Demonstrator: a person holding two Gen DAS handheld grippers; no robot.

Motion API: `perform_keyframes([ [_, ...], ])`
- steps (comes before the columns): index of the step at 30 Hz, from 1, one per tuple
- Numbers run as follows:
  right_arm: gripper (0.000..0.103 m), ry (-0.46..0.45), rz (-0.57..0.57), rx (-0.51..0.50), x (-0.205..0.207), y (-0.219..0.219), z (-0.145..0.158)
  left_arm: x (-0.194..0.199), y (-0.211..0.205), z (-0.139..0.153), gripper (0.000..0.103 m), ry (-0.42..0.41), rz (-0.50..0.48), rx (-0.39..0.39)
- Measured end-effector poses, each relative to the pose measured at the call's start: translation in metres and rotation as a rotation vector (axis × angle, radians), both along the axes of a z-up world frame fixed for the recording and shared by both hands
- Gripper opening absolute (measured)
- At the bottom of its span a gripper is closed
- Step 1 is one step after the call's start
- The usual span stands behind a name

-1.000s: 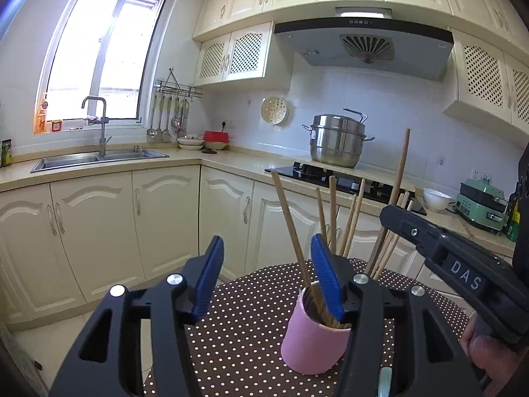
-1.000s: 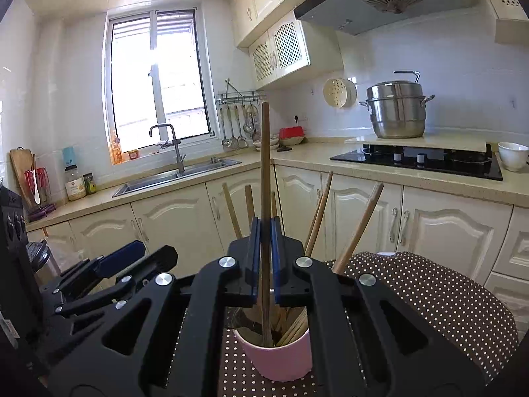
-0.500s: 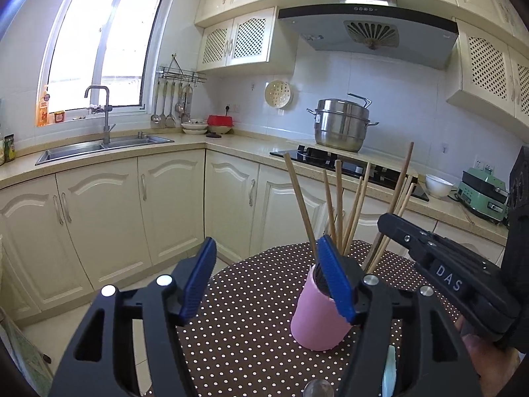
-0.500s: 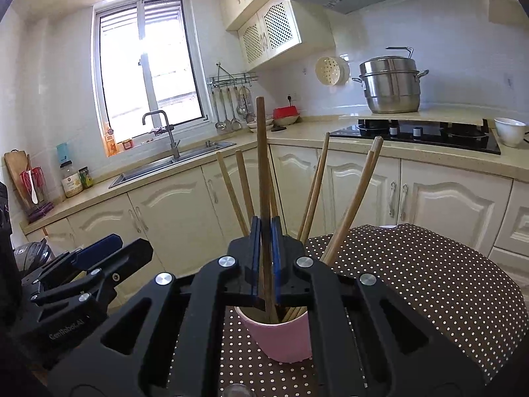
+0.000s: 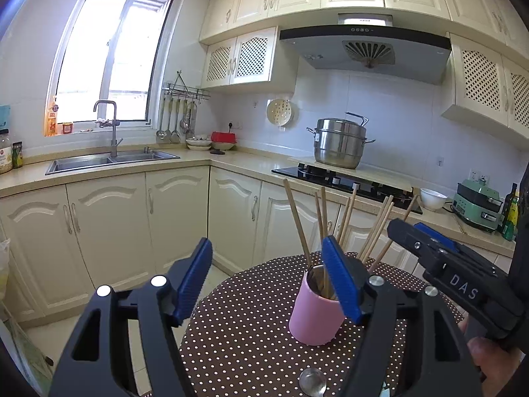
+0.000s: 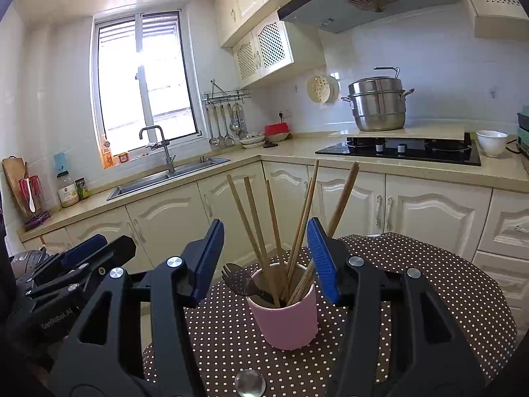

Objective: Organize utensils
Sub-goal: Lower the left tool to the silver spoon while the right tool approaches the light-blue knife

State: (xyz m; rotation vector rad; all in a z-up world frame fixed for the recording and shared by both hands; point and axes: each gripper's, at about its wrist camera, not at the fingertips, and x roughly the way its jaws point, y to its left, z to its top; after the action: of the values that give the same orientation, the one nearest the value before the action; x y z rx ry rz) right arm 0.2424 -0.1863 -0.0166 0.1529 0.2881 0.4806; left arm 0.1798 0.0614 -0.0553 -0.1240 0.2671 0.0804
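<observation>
A pink cup (image 6: 283, 317) stands on the round dotted table (image 6: 429, 304) and holds several wooden chopsticks (image 6: 254, 218) and a dark fork (image 6: 235, 281). My right gripper (image 6: 266, 258) is open and empty, its jaws either side of the chopsticks above the cup. In the left wrist view the same cup (image 5: 312, 314) sits just left of the right fingertip; my left gripper (image 5: 271, 279) is open and empty. The right gripper (image 5: 439, 258) also shows there at the right.
A metal spoon bowl (image 5: 312, 382) lies on the table's near edge, also in the right wrist view (image 6: 249, 382). Kitchen cabinets (image 5: 109, 225), a sink (image 5: 109, 158) and a hob with a steel pot (image 5: 339, 144) stand behind.
My right gripper has opened and let go of the long chopstick, which now rests in the pink cup. Both grippers have drawn back a little from the cup.
</observation>
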Motion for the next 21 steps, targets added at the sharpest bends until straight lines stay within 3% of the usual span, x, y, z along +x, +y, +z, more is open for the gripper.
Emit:
perform_keyframes([
  [12, 0.057, -0.016, -0.047, -0.041, -0.052, -0.025, 0.003, -0.036, -0.035, 0.001, 0.068, 0.007, -0.041, 0.031],
  [21, 0.061, 0.066, -0.078, -0.054, -0.062, -0.049, -0.023, -0.032, -0.055, -0.022, 0.068, 0.117, -0.076, 0.049],
])
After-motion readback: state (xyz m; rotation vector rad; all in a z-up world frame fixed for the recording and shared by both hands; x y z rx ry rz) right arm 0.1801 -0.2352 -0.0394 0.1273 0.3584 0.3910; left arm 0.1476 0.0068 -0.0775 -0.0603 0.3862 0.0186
